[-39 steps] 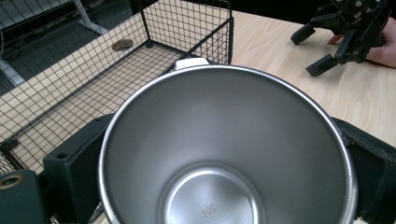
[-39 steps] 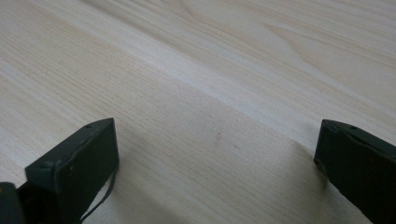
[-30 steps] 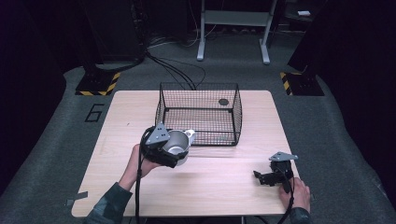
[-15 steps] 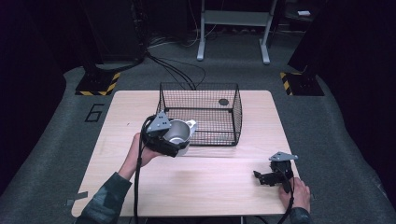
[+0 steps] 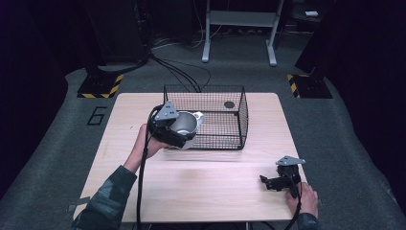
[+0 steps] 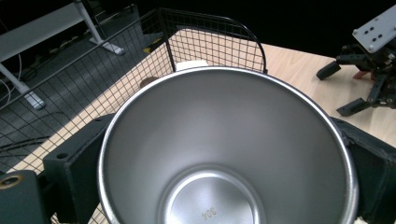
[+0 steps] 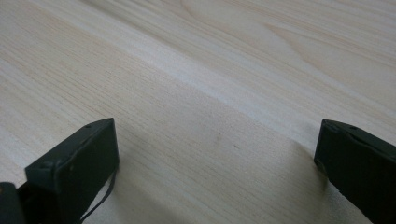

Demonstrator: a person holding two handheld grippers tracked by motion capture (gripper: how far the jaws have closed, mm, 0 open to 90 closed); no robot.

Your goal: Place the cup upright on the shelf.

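1. The steel cup (image 6: 229,144) is held off the surface by the left gripper (image 5: 168,128); its fingers (image 6: 70,172) press on the cup's outer wall from both sides, just below the rim. In the left gripper view the open mouth faces the camera, with the bare inside and the stamped bottom in sight.
2. The cup's long axis runs along the fingers and tilts toward the wire basket (image 5: 242,115). In the high view the cup sits at the basket's near left corner, about level with its top edge; I cannot tell whether it is over the rim or just outside it.
3. As I judge it, the coming move turns on that one relation: the basket lies directly ahead of the cup and slightly to the right, so the left hand (image 5: 146,143) is the nearer one by far.
4. A small dark round thing (image 5: 229,104) lies on the basket floor near the far side.
5. The right gripper (image 5: 275,182) rests low at the surface (image 5: 215,191) near the right front corner, well apart from the basket, its fingers (image 7: 74,163) spread with nothing between them.
6. Around the light wood surface the room is dark: grey carpet, cables, a metal stand behind.
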